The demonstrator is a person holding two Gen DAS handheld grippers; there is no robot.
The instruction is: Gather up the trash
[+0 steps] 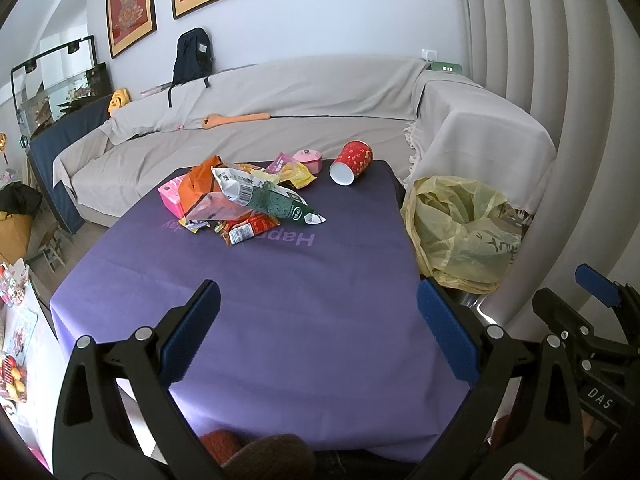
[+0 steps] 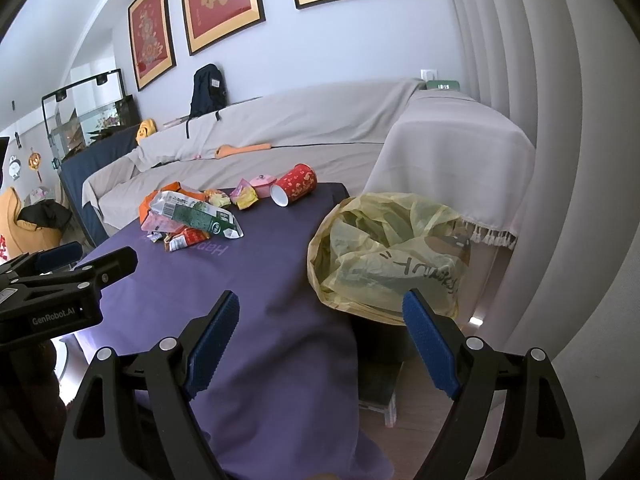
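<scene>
A pile of snack wrappers [image 1: 244, 196] lies on the far part of a table with a purple cloth [image 1: 280, 300]; it also shows in the right wrist view [image 2: 188, 220]. A red paper cup [image 1: 352, 162] lies on its side at the far right corner [image 2: 294, 189]. A bin lined with a yellow bag [image 1: 460, 228] stands right of the table [image 2: 384, 256]. My left gripper [image 1: 318, 328] is open and empty over the near table. My right gripper [image 2: 320, 340] is open and empty near the table's right edge, by the bin.
A small pink lidded pot [image 1: 308, 159] sits behind the wrappers. A sofa under a beige cover [image 1: 280, 120] runs behind the table, with a dark backpack [image 1: 192, 56] on it. White curtains [image 1: 560, 80] hang at the right.
</scene>
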